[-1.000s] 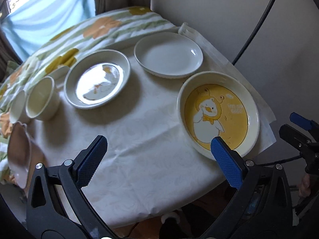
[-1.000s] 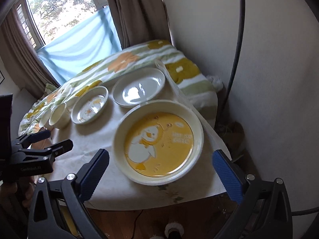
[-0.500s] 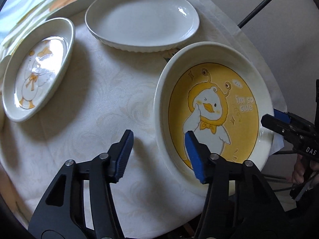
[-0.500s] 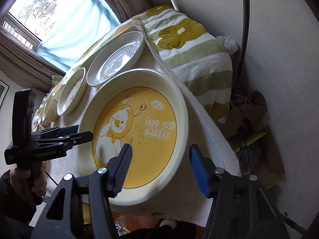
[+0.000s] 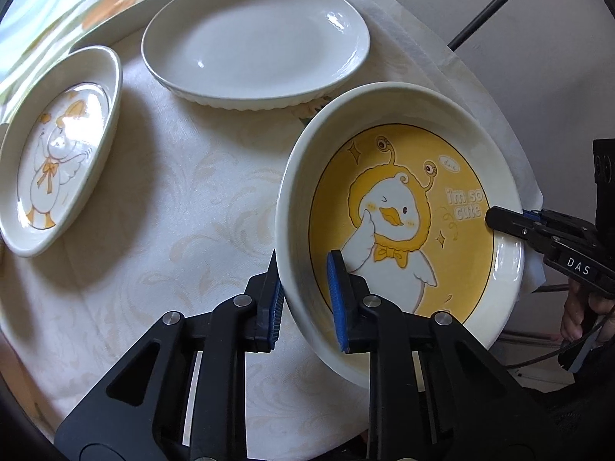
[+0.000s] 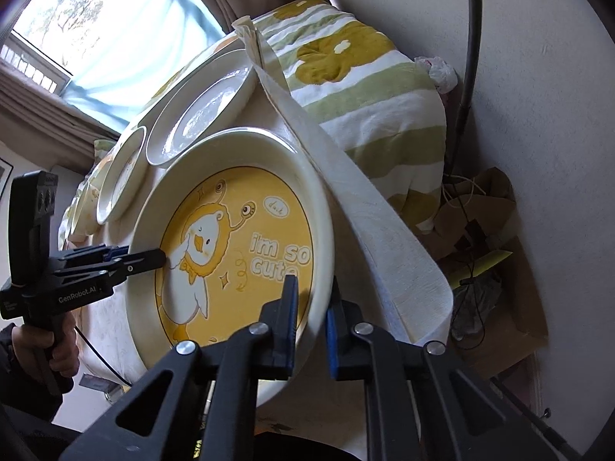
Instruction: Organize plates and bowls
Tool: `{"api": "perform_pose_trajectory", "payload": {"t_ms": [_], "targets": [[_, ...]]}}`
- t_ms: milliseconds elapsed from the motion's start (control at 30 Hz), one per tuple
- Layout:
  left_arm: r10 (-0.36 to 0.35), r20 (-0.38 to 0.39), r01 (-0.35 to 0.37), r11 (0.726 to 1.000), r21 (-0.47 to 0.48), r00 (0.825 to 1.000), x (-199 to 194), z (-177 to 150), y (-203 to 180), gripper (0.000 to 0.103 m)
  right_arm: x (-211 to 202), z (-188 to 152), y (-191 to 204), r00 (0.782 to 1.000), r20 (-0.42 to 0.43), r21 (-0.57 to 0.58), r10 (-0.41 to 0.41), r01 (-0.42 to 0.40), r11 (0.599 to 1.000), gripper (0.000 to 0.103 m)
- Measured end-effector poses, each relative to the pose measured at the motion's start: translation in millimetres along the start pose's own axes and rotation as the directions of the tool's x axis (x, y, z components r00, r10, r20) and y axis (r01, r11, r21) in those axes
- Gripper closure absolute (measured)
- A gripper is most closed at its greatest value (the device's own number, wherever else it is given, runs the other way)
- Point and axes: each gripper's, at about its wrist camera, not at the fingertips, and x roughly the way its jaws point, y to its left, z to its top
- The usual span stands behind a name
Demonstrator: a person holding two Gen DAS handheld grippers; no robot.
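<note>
Yellow duck plate is clamped at opposite rims by both hand-held grippers, left and right; the white plate at 12 o'clock and the small duck plate at 9 o'clock lie unstacked.

We see a table covered by a pale patterned cloth. On the cloth lies a yellow duck plate at the table's edge. Just beyond that plate lies a plain white dish; to its left, apart from it, lies a smaller duck dish.
</note>
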Motion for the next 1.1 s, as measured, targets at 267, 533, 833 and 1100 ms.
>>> {"api": "perform_pose_trajectory", "payload": {"t_ms": [267,533,833,1100], "targets": [[0.059,0.021,-0.059,0.998,0.032,0.998,-6.5,-8.1,-21.1,0.084,0.2,0.0,3.9,1.000,0.009,-0.032,-0.017,0.017,0.999,0.091],[0.048,0.048,-0.049,0.999,0.015,0.998,-27.9,-16.8,-13.0,0.084,-4.4,0.1,6.7,1.000,0.029,-0.069,-0.012,0.014,0.998,0.091],[0.054,0.106,-0.047,0.997,-0.068,0.993,-59.9,-39.6,2.5,0.084,-20.6,10.5,30.6,0.998,0.056,-0.149,-0.002,0.010,0.989,0.091],[0.135,0.165,-0.097,0.970,-0.221,0.977,-111.0,-81.3,41.8,0.084,-22.0,24.3,90.7,0.997,0.042,-0.302,0.067,-0.052,0.952,0.091]]}}
